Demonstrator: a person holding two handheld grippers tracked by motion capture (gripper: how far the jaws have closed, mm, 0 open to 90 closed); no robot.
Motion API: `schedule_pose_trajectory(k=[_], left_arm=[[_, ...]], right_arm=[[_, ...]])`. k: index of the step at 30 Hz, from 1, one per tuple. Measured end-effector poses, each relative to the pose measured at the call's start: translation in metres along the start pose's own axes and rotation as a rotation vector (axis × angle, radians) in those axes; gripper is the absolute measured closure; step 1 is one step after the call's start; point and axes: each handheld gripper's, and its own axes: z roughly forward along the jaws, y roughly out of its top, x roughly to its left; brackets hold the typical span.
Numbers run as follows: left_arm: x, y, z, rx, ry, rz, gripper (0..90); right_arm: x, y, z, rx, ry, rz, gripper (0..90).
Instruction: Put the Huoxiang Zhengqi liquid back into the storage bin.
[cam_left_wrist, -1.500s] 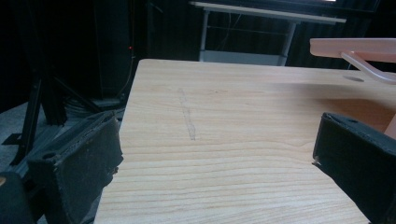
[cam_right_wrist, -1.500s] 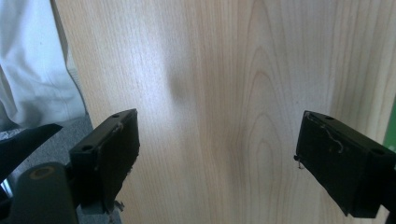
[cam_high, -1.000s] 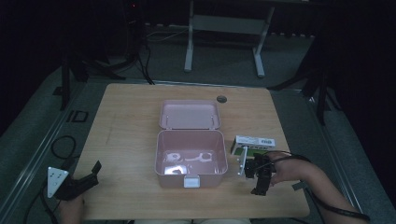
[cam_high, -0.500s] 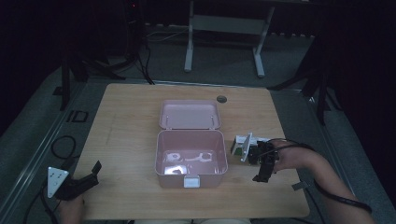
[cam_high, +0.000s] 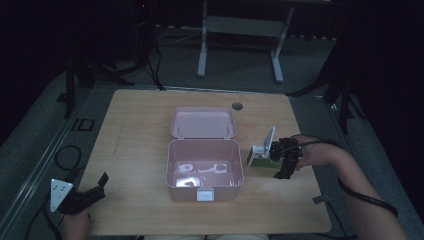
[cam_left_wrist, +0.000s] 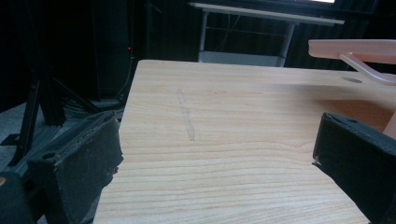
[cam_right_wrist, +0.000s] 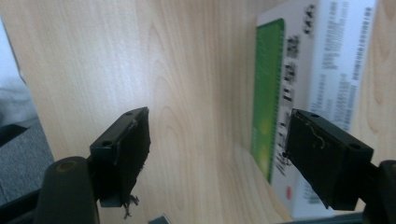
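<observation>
High view: a person's right forearm (cam_high: 360, 190) reaches in from the lower right corner, wrist bent inward, setting the right tool (cam_high: 283, 159) at the counter's (cam_high: 135, 125) right side. Its jaws stand apart with bare wood between them; in the right gripper view the right tool (cam_right_wrist: 217, 154) has one pad against the edge of a white and green box (cam_right_wrist: 317, 70), which lies flat on the wood. From above, the box (cam_high: 261, 155) rests just beside the right wall of an open pink case (cam_high: 204, 170), whose lid (cam_high: 202, 122) lies back flat. Small white items (cam_high: 200, 170) sit inside. At the lower left corner, the left tool (cam_high: 85, 195) hovers low, jaws wide apart and empty, near the counter's edge and well apart from the case.
</observation>
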Motion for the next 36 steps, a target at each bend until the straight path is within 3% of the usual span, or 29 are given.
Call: schedule_pose_trajectory(k=[10,23,31,36], left_arm=[[0.000,0.000,0.000,0.000,-0.001,0.003,1.0],[0.000,0.000,0.000,-0.002,-0.003,0.004,1.0],[-0.001,0.000,0.000,0.000,-0.006,0.003,0.9],[0.000,0.000,0.000,-0.001,-0.008,0.002,1.0]], right_arm=[[-0.023,0.001,-0.007,0.003,-0.023,-0.012,25.9],[-0.048,0.002,0.010,0.038,-0.021,0.017,30.4],[-0.057,0.006,0.015,0.028,-0.020,0.024,31.8],[-0.061,0.006,0.028,0.057,0.004,0.041,32.8]])
